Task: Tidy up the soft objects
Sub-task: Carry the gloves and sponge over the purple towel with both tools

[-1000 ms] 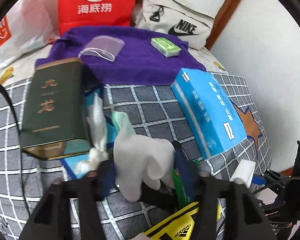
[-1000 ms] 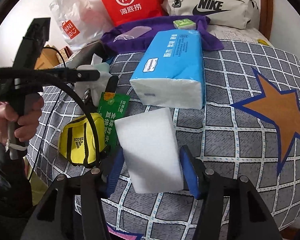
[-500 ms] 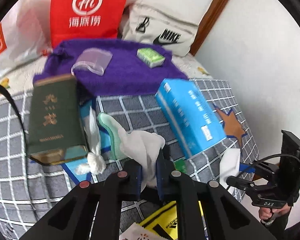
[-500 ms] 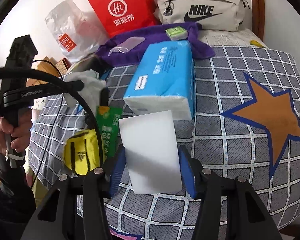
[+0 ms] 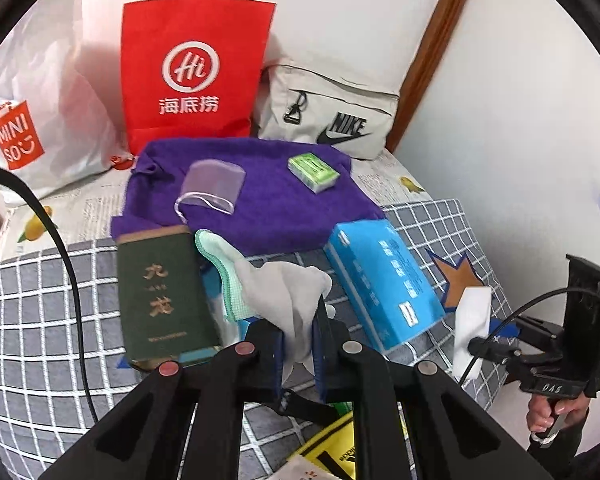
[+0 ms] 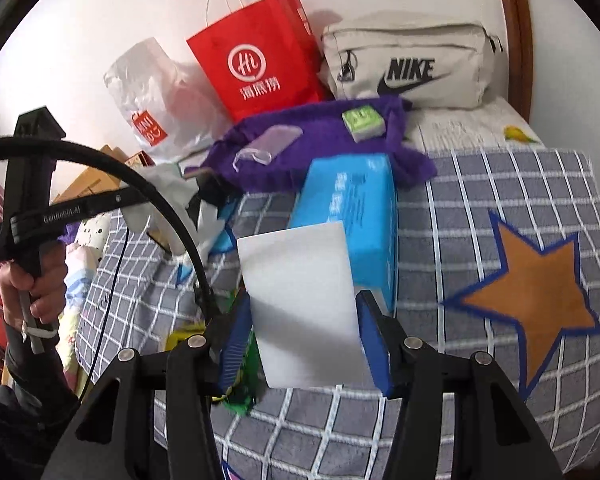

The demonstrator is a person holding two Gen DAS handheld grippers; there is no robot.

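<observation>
My left gripper (image 5: 300, 344) is shut on a white cloth with a green edge (image 5: 276, 284) and holds it above the bed. The cloth also shows in the right wrist view (image 6: 164, 188), hanging from the left gripper. My right gripper (image 6: 304, 344) is shut on a white sponge block (image 6: 304, 300), lifted above the bed; the sponge shows in the left wrist view (image 5: 474, 328) at the right. A purple towel (image 5: 260, 200) lies at the back with a green sponge (image 5: 314, 171) and a clear pouch (image 5: 212, 186) on it.
A blue tissue pack (image 5: 384, 280) and a dark green box (image 5: 160, 292) lie on the grey checked bedcover (image 5: 28, 312). A red paper bag (image 5: 192, 72), a Miniso plastic bag (image 5: 32, 120) and a Nike bag (image 5: 332, 116) stand against the wall. A yellow pouch (image 5: 336, 452) lies near.
My left gripper closed on the cloth and lifted it off the bed. My right gripper rose with the sponge. Both views now look from higher and further back.
</observation>
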